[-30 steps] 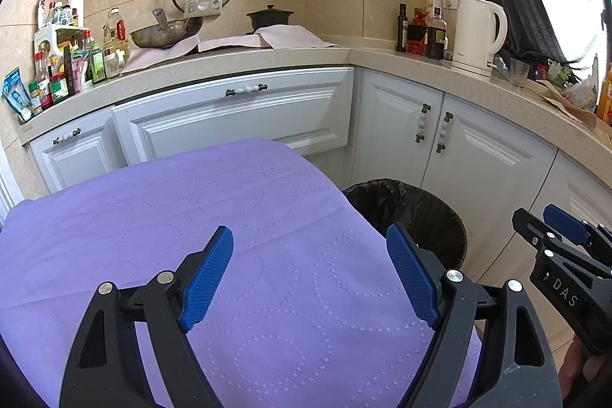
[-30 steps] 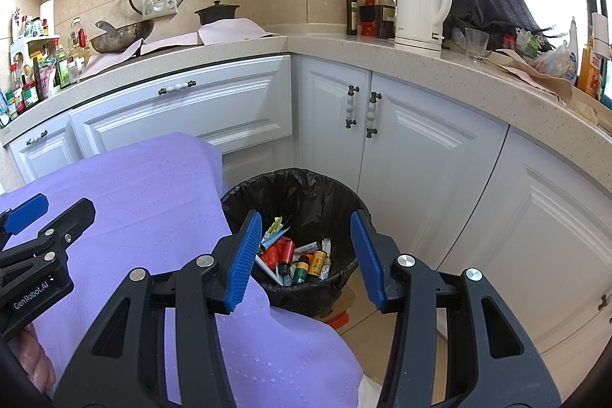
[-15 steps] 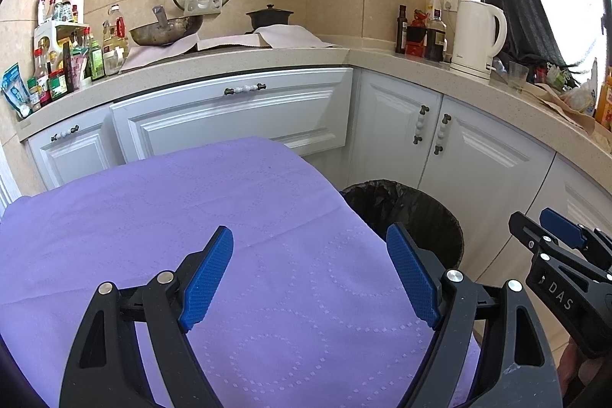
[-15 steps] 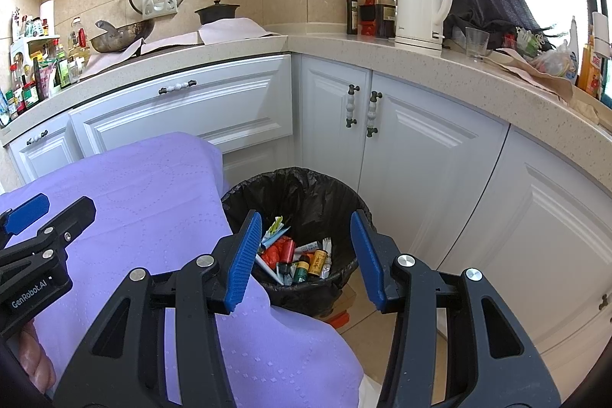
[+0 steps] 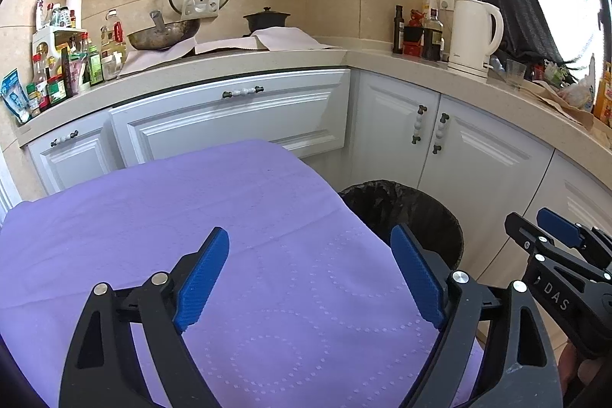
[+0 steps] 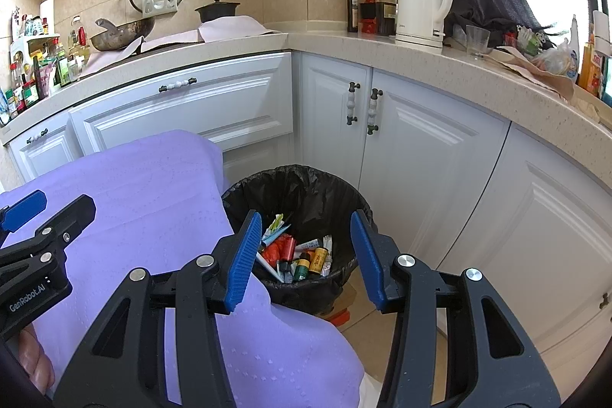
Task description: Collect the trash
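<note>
A round bin lined with a black bag stands on the floor by the white corner cabinets. Inside it lies trash: small cans, tubes and wrappers. My right gripper hovers above the bin's near side, open, with nothing between its blue pads. My left gripper hangs over the purple tablecloth; its jaws are opening and hold nothing. In the left wrist view the bin shows past the cloth's right edge, and the right gripper juts in at the right.
White cabinets wrap around the corner behind the bin. The counter carries a white kettle, bottles, a wok and a black pot. A person's fingers show at the lower left. Tan floor tiles lie beside the bin.
The left gripper's blue pads have spread slightly wider apart. Both hands and the bin stay where they were.
</note>
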